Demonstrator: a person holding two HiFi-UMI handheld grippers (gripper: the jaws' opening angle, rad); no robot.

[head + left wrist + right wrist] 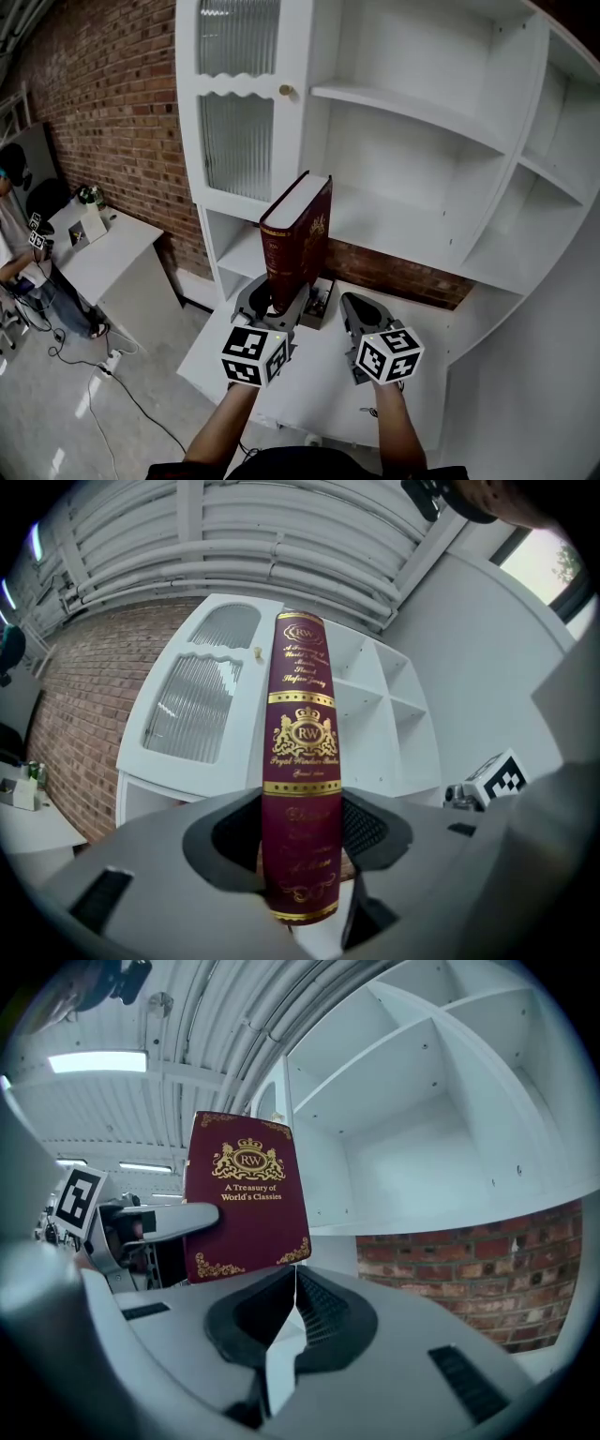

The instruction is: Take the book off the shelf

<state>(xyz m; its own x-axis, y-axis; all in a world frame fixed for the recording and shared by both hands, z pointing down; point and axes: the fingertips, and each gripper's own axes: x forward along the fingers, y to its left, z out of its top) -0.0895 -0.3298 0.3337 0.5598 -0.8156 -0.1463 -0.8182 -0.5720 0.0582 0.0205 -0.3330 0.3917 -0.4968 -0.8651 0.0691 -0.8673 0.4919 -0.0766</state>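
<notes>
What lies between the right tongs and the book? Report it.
Nothing: the right gripper view shows a bare gap from the shut right tongs to the book.

One book (298, 234), one left gripper (279, 305) and one right gripper (355, 307) hang before one shelf unit (422, 117), with one person (13, 246) and one table (105, 251) at its left.

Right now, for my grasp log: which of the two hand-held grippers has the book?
The left hand-held gripper: its jaws clamp the upright dark red book near its foot. The right hand-held gripper beside it is shut on nothing.
</notes>
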